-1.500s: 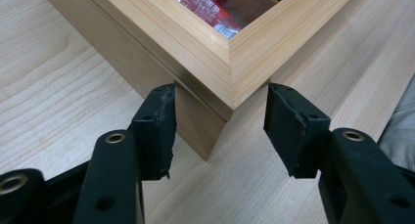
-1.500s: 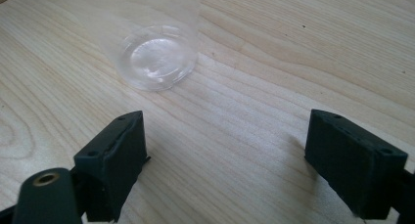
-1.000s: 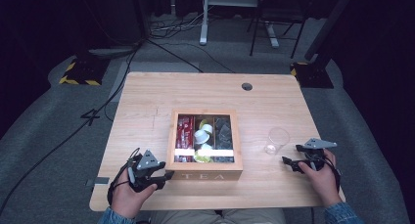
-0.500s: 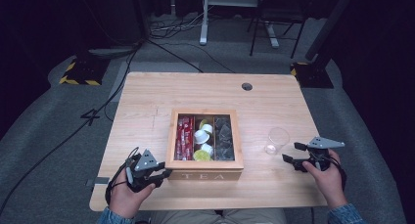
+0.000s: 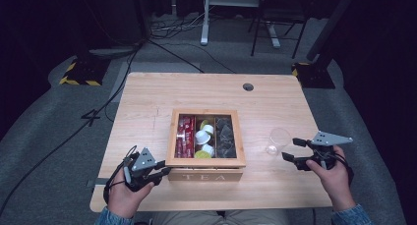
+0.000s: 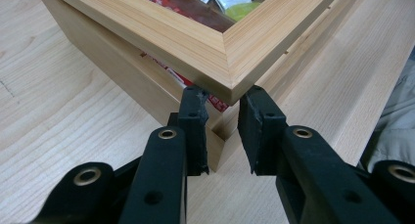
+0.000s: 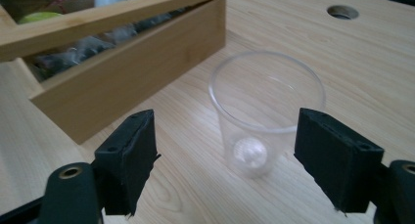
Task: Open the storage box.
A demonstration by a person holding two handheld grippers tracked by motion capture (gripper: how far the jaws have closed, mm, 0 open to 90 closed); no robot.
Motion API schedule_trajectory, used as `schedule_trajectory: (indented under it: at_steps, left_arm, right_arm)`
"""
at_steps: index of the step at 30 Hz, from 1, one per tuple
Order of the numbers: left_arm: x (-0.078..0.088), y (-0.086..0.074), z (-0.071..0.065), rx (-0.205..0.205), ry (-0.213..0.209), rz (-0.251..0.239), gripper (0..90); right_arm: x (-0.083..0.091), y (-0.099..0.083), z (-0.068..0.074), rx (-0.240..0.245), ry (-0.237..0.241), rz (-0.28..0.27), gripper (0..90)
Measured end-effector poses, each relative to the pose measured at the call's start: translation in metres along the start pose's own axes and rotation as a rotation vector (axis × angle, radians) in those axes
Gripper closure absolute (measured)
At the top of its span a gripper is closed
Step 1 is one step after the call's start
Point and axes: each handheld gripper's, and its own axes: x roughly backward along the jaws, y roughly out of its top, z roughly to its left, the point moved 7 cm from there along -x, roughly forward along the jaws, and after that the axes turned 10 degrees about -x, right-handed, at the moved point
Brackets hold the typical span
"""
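— See the left gripper (image 6: 222,131)? Its jaws have just been closing, and now they pinch the near corner of the tea box lid (image 6: 222,62), one pad on each side of the mitre.

— So the tea box (image 5: 205,139) is about to be opened?

— That's my guess. It sits mid-table, the glass-topped lid down on the base, with red packets (image 5: 185,134), white pods (image 5: 202,136) and dark sachets (image 5: 225,136) in its three compartments.

— A corner seems an awkward place to grab.

— It is. The pads hold very little wood there, so I'd lift slowly and straight up, letting the lid swing on its far edge instead of dragging the box along the table (image 5: 147,102). Pull sideways and the grip probably slips off.

— And the right gripper (image 7: 225,160)?

— Its jaws stand wide apart, though they have just narrowed a little. The clear plastic cup (image 7: 266,111) stands upright beyond them, close to the gap but not pressed by either pad. It is to the right of the box, apart from it.

— Something is in the bottom of that cup.

— A pale round shape; I can't tell what it is.

— Should that hand take the cup now?

— I'd wait, or close gently. Thin plastic like that likely buckles under a hard squeeze, and the cup is light enough to tip.
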Motion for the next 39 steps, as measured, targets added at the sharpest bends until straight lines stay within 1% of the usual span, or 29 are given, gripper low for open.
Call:
schedule_trajectory:
  at_steps: [1, 2, 3, 5, 6, 7, 10, 11, 12, 15, 19, 21, 25, 26, 27, 28, 29, 30, 32, 34, 37, 39]
  left_arm:
    - [0.001, 0.001, 0.001, -0.008, 0.001, -0.002, 72.6]
    - [0.001, 0.002, 0.001, -0.003, -0.001, -0.008, 72.8]
    - [0.002, 0.002, 0.002, -0.010, 0.000, -0.011, 72.9]
    - [0.002, 0.004, 0.002, -0.005, -0.001, -0.018, 73.4]
    - [0.002, 0.004, 0.002, -0.009, 0.001, -0.020, 73.4]
    - [0.003, 0.005, 0.002, -0.005, 0.000, -0.022, 73.6]
    - [0.003, 0.006, 0.004, -0.012, 0.003, -0.031, 74.0]
    - [0.003, 0.007, 0.004, -0.007, 0.002, -0.035, 74.1]
    - [0.004, 0.008, 0.004, -0.014, 0.003, -0.037, 74.2]
    - [0.004, 0.009, 0.005, -0.013, 0.004, -0.045, 74.5]
    - [0.005, 0.011, 0.006, -0.008, 0.006, -0.058, 74.6]
    - [0.006, 0.012, 0.007, -0.012, 0.010, -0.061, 74.7]
    - [0.006, 0.013, 0.007, -0.003, 0.009, -0.068, 74.8]
    - [0.006, 0.013, 0.007, -0.002, 0.009, -0.069, 74.8]
    - [0.005, 0.013, 0.007, -0.002, 0.010, -0.072, 74.8]
    - [0.006, 0.013, 0.007, 0.001, 0.007, -0.075, 74.8]
    - [0.006, 0.013, 0.008, 0.002, 0.007, -0.079, 74.8]
    - [0.006, 0.013, 0.008, 0.003, 0.006, -0.079, 74.8]
    - [0.005, 0.014, 0.008, 0.004, 0.005, -0.081, 74.9]
    - [0.005, 0.014, 0.007, 0.008, 0.003, -0.082, 74.8]
    - [0.005, 0.014, 0.007, 0.008, 0.002, -0.083, 74.8]
    - [0.005, 0.014, 0.008, 0.009, 0.000, -0.087, 74.8]
  right_arm:
    - [-0.001, 0.003, 0.005, 0.007, 0.012, -0.001, 23.7]
    - [-0.001, 0.007, 0.009, 0.016, 0.022, -0.004, 23.5]
    - [-0.002, 0.012, 0.015, 0.029, 0.036, -0.006, 23.2]
    - [-0.004, 0.018, 0.024, 0.042, 0.057, -0.009, 21.9]
    - [-0.005, 0.021, 0.028, 0.051, 0.068, -0.008, 21.1]
    - [-0.007, 0.024, 0.032, 0.061, 0.076, -0.002, 20.3]
    - [-0.013, 0.032, 0.046, 0.086, 0.104, 0.017, 17.7]
    - [-0.014, 0.034, 0.051, 0.096, 0.115, 0.023, 17.3]
    - [-0.016, 0.035, 0.054, 0.102, 0.120, 0.028, 16.9]
    - [-0.022, 0.040, 0.068, 0.140, 0.139, 0.039, 16.8]
    - [-0.030, 0.040, 0.081, 0.159, 0.159, 0.051, 17.0]
    - [-0.035, 0.038, 0.086, 0.175, 0.162, 0.065, 17.2]
    - [-0.046, 0.036, 0.097, 0.229, 0.166, 0.086, 17.7]
    - [-0.049, 0.035, 0.099, 0.242, 0.158, 0.091, 17.9]
    - [-0.051, 0.035, 0.099, 0.269, 0.141, 0.102, 17.5]
    - [-0.053, 0.036, 0.100, 0.284, 0.132, 0.098, 17.8]
    - [-0.054, 0.036, 0.103, 0.300, 0.136, 0.103, 18.6]
    - [-0.056, 0.035, 0.106, 0.308, 0.151, 0.102, 18.7]
    - [-0.058, 0.035, 0.111, 0.327, 0.156, 0.102, 19.3]
    - [-0.062, 0.036, 0.115, 0.359, 0.153, 0.096, 22.4]
    - [-0.064, 0.039, 0.118, 0.374, 0.143, 0.076, 25.2]
    - [-0.064, 0.041, 0.120, 0.401, 0.135, 0.071, 26.7]
